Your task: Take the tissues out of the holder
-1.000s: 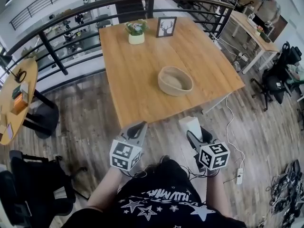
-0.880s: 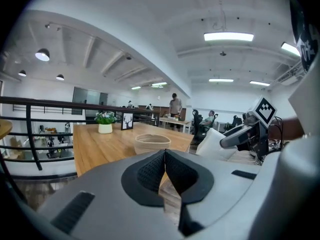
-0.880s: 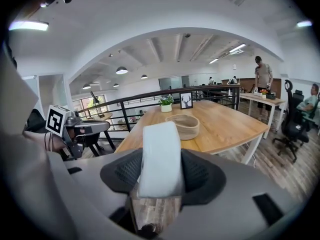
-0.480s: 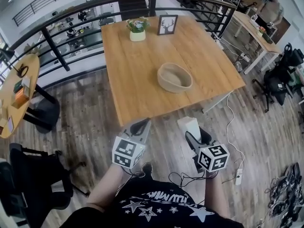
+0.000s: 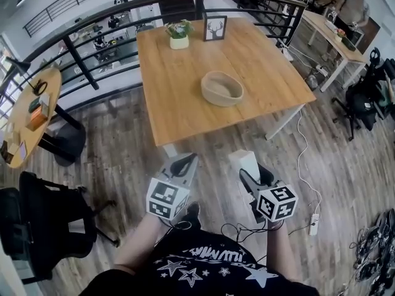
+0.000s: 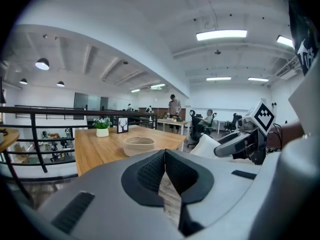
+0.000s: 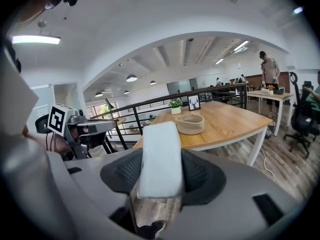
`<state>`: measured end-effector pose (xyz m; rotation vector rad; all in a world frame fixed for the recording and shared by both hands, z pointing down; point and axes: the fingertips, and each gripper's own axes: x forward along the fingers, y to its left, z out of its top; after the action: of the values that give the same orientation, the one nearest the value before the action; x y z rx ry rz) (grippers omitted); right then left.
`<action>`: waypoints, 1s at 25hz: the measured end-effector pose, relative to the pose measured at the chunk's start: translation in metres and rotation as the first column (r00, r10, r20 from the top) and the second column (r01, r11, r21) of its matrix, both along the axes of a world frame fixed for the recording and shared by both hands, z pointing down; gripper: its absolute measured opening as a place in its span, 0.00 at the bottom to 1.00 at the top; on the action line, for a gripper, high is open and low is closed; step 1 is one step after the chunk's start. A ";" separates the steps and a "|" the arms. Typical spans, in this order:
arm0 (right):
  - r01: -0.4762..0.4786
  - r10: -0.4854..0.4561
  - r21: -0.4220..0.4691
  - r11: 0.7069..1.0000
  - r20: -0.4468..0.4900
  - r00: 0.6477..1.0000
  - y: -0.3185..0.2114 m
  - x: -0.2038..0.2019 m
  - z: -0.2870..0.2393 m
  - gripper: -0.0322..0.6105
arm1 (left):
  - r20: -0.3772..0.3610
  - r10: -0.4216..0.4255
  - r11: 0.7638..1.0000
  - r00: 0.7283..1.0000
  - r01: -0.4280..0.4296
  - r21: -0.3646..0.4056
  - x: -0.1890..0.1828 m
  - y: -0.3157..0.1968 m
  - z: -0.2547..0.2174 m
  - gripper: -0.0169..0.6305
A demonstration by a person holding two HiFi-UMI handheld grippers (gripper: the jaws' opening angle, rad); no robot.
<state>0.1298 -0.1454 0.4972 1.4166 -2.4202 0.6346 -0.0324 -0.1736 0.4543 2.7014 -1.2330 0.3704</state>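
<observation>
**A:** What is the biggest thing, and why does it matter?

**B:** The large square table of smooth honey-coloured wood (image 5: 179, 97). It carries the shallow oval basket of coiled beige rope (image 5: 215, 98) near its middle. I take that basket for the holder. It looks empty from above.

**A:** So where are the tissues?

**B:** Off the table altogether. The right gripper (image 5: 252, 172) is clamped on the white, soft-sided rectangular tissue pack (image 5: 244, 160), low in front of the person and above the plank floor. The pack stands upright between the jaws and sticks out past them. I judge it is held by its long flanks because the soft wrapping yields there and the black ribbed pads (image 7: 200, 176) can bite into it.

**A:** And the other claw?

**B:** The left gripper (image 6: 164, 166) is clenched on nothing, its dimpled pads meeting edge to edge. It hangs just beside the right one, likely only keeping pace.

**A:** Anything smaller?

**B:** At the table's far edge are a little green plant in a cream pot (image 5: 179, 34) and a dark-framed deer picture (image 5: 215, 28). Both are well apart from the basket.
</observation>
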 end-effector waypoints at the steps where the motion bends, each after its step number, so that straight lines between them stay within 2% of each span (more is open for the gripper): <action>1: -0.002 0.002 0.004 1.000 0.003 1.000 0.008 0.006 -0.001 0.42 | 0.001 0.000 1.000 1.000 0.000 0.005 0.006 0.009 -0.002 0.05; 15: 0.054 -0.056 0.054 0.997 0.022 0.998 0.127 0.046 -0.016 0.42 | 0.005 -0.033 0.997 0.999 0.032 0.067 0.055 0.142 -0.024 0.05; 25: 0.064 -0.067 0.063 0.996 0.054 0.996 0.191 0.051 -0.015 0.42 | 0.032 -0.056 0.995 0.998 0.053 0.082 0.052 0.209 -0.028 0.05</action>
<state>0.1805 0.0456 0.4821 1.3533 -2.5391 0.5966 0.0196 0.0352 0.4262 2.7326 -1.3565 0.3695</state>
